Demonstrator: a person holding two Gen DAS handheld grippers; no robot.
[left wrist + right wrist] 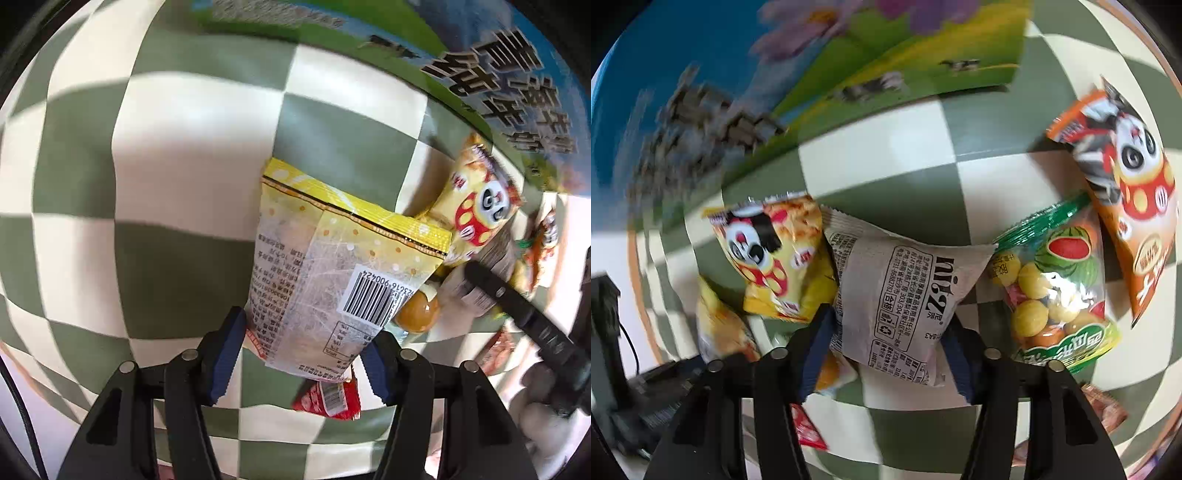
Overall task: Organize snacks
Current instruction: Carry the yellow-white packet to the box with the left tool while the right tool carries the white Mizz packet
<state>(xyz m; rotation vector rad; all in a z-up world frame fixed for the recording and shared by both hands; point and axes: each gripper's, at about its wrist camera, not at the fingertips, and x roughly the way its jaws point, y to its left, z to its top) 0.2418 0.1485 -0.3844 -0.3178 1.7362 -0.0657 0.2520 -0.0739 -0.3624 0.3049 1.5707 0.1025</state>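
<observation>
Risk of slippage on both sides. Left gripper [299,354] has its pads closed on the bottom edge of the yellow dotted packet [332,266], lying on the checked cloth [184,147]. Right gripper [886,350] pinches the grey packet [901,291] near one end, between the panda bag [768,258] and the candy bag [1056,291]. Edge grips on slick, puffy film may slide out on lifting; neighbours touching may drag along.
</observation>
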